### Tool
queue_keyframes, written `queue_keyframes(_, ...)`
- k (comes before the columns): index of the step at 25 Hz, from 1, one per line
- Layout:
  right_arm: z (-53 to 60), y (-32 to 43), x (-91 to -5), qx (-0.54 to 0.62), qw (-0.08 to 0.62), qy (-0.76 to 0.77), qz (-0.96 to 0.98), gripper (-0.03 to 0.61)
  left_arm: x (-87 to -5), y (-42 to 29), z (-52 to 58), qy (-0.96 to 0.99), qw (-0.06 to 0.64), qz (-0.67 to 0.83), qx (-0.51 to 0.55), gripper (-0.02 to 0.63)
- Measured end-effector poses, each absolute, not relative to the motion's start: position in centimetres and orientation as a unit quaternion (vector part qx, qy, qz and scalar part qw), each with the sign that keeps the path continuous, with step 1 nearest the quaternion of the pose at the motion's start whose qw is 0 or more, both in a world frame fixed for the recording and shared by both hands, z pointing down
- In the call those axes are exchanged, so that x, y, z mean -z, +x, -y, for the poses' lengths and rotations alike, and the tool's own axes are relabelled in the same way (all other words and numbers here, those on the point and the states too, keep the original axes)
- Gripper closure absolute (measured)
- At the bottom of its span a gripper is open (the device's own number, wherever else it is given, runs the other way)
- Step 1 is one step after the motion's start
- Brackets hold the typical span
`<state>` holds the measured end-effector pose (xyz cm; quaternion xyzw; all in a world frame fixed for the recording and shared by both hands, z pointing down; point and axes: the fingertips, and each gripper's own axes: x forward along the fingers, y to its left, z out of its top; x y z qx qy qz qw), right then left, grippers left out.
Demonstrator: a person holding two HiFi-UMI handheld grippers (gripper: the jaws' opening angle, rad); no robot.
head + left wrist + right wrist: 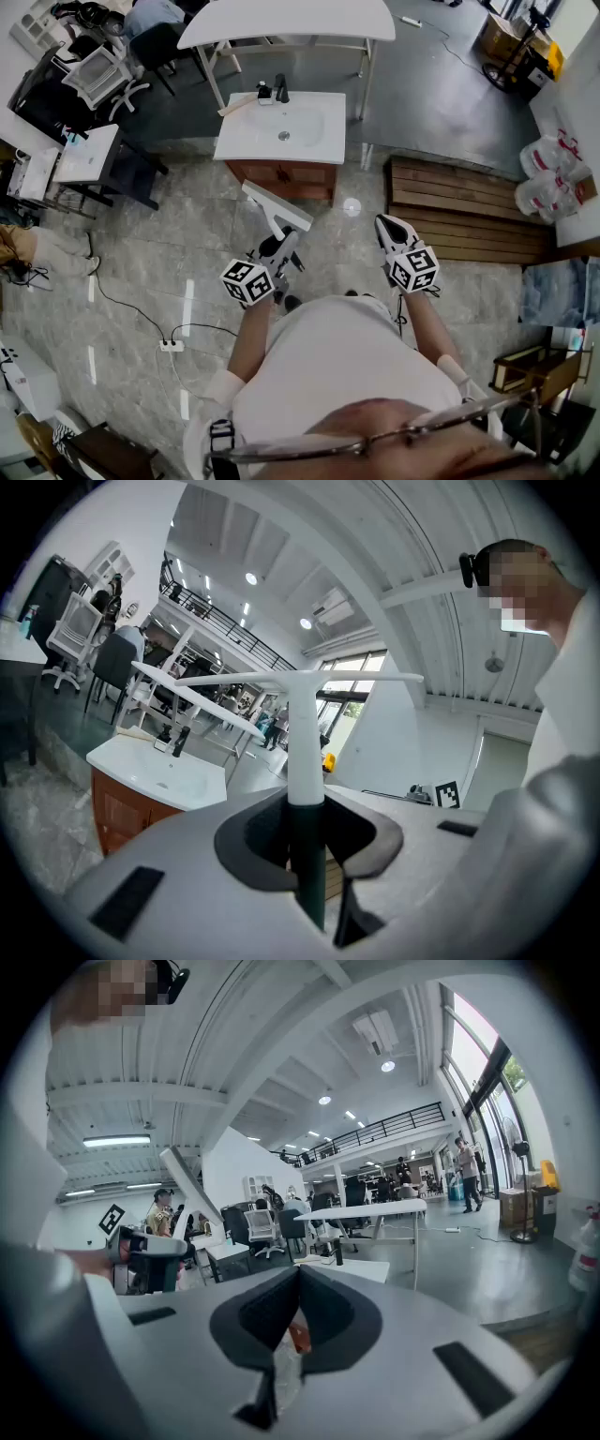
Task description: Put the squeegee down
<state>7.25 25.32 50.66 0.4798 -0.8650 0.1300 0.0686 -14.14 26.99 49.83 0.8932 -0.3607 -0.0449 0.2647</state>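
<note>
Squeegee [305, 752] sits in my left claw [307, 841], the jaws pinching its dark handle, its white blade out ahead and clear of the floor, near the washbasin [281, 131]. My right claw [298, 1283] is pressed together at the tips, held out alongside.

Left tongs [305, 855] are clamped tight on the squeegee [305, 752] by its dark handle, white stem standing straight up, blade running across the top. White sink [155, 771] sits off left.
</note>
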Motion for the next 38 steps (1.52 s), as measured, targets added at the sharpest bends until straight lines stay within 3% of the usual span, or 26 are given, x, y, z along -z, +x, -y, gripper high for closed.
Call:
queue_keyframes(18,-25.8,9.6,-50.9,-0.157,0.052,0.477,0.863,0.572,-49.8,-12.0,-27.7,0.891,0.265,0.368,0.039,0.546)
queue_keyframes(38,-27.2,17.9,-54.4,-0.174,0.081,0.45,0.872,0.572,-51.8,-4.0,-28.9,0.879,0.276,0.387,0.046,0.546)
